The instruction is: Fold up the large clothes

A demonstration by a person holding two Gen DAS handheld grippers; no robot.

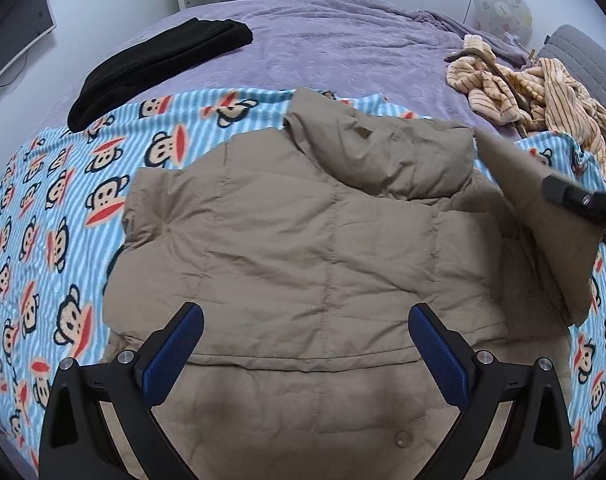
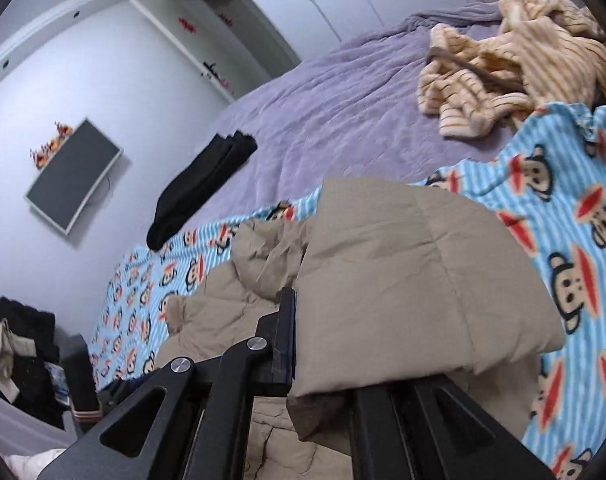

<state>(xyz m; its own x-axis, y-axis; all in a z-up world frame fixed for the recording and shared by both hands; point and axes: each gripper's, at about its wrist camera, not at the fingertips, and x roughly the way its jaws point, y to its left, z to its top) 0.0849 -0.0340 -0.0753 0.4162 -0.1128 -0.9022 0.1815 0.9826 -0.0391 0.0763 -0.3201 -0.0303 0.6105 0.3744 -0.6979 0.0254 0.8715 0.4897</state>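
A tan puffer jacket (image 1: pixel 303 232) lies spread on a blue striped monkey-print blanket (image 1: pixel 55 208) on the bed. My left gripper (image 1: pixel 305 316) hovers open over the jacket's lower part, with nothing between its blue pads (image 1: pixel 175 352). My right gripper (image 1: pixel 559 188) comes in from the right edge, shut on the jacket's right side, and holds that flap (image 1: pixel 543 220) lifted off the blanket. In the right wrist view the tan fabric (image 2: pixel 403 280) drapes over the closed right gripper (image 2: pixel 297 344) and hides one finger.
A folded black garment (image 1: pixel 163 64) lies at the far left on the purple bedcover (image 1: pixel 343 40). A crumpled beige striped garment (image 1: pixel 535 92) sits at the far right. A screen (image 2: pixel 75 184) hangs on the wall; dark clothes (image 2: pixel 19 344) are piled beside the bed.
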